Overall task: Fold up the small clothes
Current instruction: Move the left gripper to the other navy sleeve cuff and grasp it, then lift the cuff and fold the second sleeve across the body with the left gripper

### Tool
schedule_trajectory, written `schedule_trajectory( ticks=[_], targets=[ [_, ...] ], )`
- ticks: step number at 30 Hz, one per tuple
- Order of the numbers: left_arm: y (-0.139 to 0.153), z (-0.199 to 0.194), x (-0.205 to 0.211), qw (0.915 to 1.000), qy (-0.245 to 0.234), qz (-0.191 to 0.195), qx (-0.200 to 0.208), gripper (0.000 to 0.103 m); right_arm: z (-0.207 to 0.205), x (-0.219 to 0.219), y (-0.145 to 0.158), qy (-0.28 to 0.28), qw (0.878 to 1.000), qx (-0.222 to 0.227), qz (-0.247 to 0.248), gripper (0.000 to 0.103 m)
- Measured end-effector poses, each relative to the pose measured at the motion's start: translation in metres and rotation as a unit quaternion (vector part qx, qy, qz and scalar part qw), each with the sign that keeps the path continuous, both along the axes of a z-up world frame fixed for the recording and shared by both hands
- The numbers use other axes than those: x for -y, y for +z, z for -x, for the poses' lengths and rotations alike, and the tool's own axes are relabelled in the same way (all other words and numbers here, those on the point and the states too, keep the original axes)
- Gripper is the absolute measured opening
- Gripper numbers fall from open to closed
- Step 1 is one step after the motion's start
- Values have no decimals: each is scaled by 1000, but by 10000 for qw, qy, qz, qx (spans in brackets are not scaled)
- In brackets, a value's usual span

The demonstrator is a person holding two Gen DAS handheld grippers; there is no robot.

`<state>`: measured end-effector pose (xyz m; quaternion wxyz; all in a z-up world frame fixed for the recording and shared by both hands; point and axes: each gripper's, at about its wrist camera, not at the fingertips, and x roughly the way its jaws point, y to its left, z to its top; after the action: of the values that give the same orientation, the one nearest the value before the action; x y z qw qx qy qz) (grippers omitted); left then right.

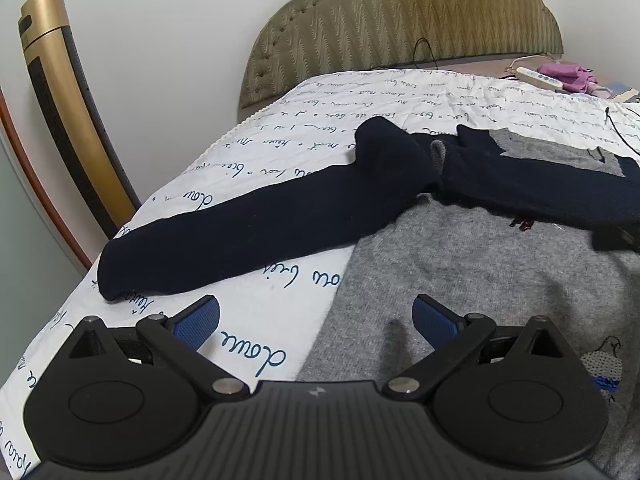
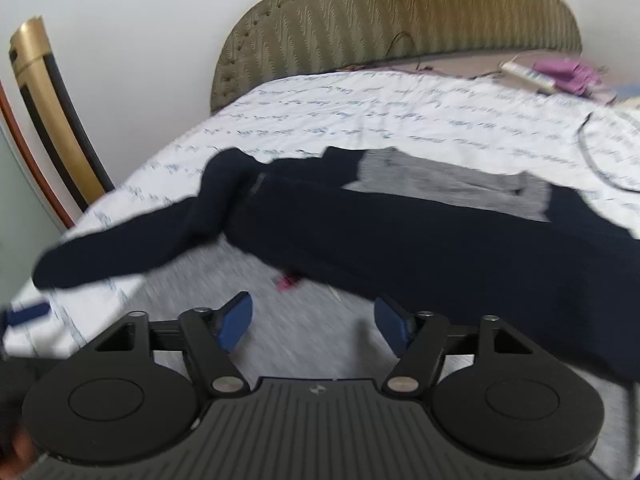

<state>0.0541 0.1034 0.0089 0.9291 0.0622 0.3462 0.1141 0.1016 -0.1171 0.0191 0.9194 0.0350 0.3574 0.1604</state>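
A small grey sweater (image 1: 472, 264) with navy sleeves lies flat on the bed. One navy sleeve (image 1: 248, 228) stretches out to the left over the sheet; the other navy sleeve (image 1: 540, 184) lies folded across the chest. My left gripper (image 1: 316, 322) hovers open over the sweater's left edge, nothing between its blue pads. In the blurred right wrist view the same grey sweater (image 2: 304, 320) lies under my right gripper (image 2: 314, 322), which stands open and holds nothing. The folded navy sleeve (image 2: 440, 248) crosses just beyond it. A blue pad of the left gripper (image 2: 28, 314) shows at the far left.
The white bedsheet (image 1: 280, 128) with blue script covers the bed, its left edge close by. An olive padded headboard (image 1: 400, 20) stands behind. A gold tower appliance (image 1: 64, 120) stands beside the bed. A remote (image 1: 540, 78), pink cloth (image 1: 568, 76) and a black cable (image 1: 620, 128) lie at the far right.
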Motion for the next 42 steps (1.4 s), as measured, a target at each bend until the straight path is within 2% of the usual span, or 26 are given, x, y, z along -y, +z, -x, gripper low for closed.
schedule_trajectory(
  ticks=[4,10,13,16,18,19,22,23,24,27,32,33,34,35,36,37,38,40,41,42],
  targets=[
    [-1,-2,-5,9999,132,34,-19,103,26,15,-4,-217,9990,228,306,78],
    [-3,-10,-23,9986,434,280,-89,103,52,32,-12,-475,9980,315,280,78],
    [-1,-17,-44,9949,757,664,-57,103,57,36,-16,-534,9980,330,122,78],
    [-2,-22,-79,9829,1124,1456,16,103,61,38,-20,-533,9982,287,54,78],
    [-6,-22,-107,9639,1402,2260,105,103,61,37,-22,-543,9981,272,55,78],
    [-10,-21,-121,9506,1580,2670,148,103,62,37,-22,-544,9982,263,40,78],
    [-21,-15,-159,9031,1904,3807,564,103,63,37,-23,-549,9981,268,-23,78],
    [-24,-11,-171,8847,1957,4158,779,103,63,37,-23,-547,9981,271,-25,78],
    [-27,-10,-180,8702,2035,4392,916,103,63,37,-23,-544,9981,276,-25,78],
    [-35,-9,-204,8342,2198,4913,1202,103,63,37,-24,-549,9981,275,-26,78],
    [-45,-3,-228,7818,2643,5364,1766,102,65,38,-24,-568,9980,283,-38,78],
    [-46,-3,-231,7737,2767,5388,1856,99,65,39,-24,-576,9979,287,-41,78],
    [-46,-5,-234,7705,2873,5363,1901,88,66,40,-24,-583,9978,297,-36,78],
    [-45,-6,-236,7707,2999,5292,1901,79,66,40,-24,-590,9978,311,-25,78],
    [-45,-8,-238,7706,3081,5269,1835,57,67,41,-23,-599,9977,323,-12,78],
    [-48,-9,-240,7663,3106,5340,1761,43,68,42,-23,-608,9976,334,3,78],
    [-52,-11,-244,7591,3074,5481,1697,38,68,42,-23,-614,9975,348,15,78],
    [-59,-13,-247,7493,3110,5637,1552,14,69,44,-22,-627,9973,375,27,78],
    [-61,-13,-248,7464,3143,5664,1523,11,69,45,-22,-632,9973,377,27,78],
    [-61,-12,-248,7486,3136,5636,1540,8,70,46,-22,-638,9973,375,22,78]
  ],
)
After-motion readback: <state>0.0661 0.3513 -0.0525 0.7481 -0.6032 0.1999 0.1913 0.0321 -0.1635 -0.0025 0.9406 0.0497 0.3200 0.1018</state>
